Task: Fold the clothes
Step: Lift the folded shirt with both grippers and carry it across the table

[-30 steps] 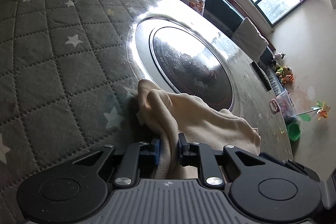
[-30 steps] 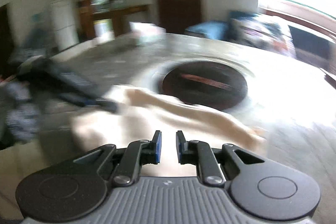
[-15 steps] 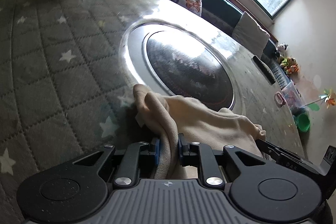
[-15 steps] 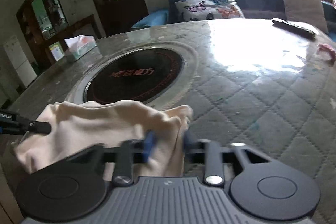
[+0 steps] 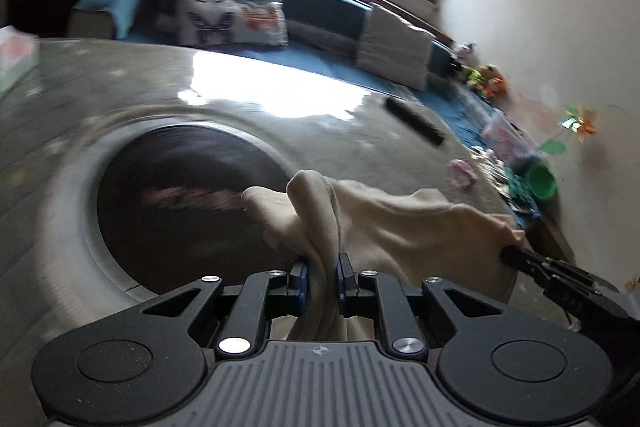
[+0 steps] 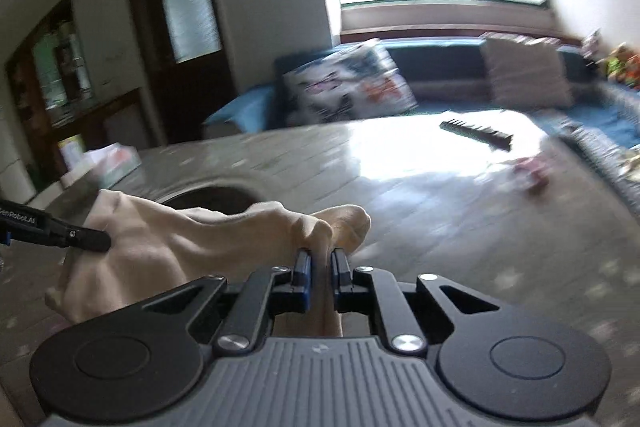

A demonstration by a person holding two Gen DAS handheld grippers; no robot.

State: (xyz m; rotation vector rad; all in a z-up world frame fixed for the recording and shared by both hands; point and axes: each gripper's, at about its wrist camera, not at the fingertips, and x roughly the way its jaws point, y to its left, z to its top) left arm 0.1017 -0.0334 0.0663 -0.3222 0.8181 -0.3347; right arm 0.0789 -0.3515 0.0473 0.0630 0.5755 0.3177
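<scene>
A cream garment (image 5: 384, 223) is held up between both grippers over the round quilted table (image 5: 52, 131). My left gripper (image 5: 323, 279) is shut on one bunched corner of it. My right gripper (image 6: 320, 277) is shut on the opposite corner of the same cream garment (image 6: 160, 247). The right gripper's fingertips (image 5: 516, 255) show at the right of the left wrist view, pinching the cloth edge. The left gripper's fingertips (image 6: 90, 239) show at the left of the right wrist view. The cloth sags loosely between them, above the table.
A dark round hotplate (image 5: 180, 203) sits in the table's middle. A tissue box (image 6: 114, 163) stands at the far left, a black remote (image 6: 476, 133) and a pink item (image 6: 532, 169) at the far right. A sofa with a butterfly cushion (image 5: 224, 11) lies behind.
The right gripper has closed on the garment's corner. Both grippers have lifted the cloth off the table and tilted up, so the views now show more of the room.
</scene>
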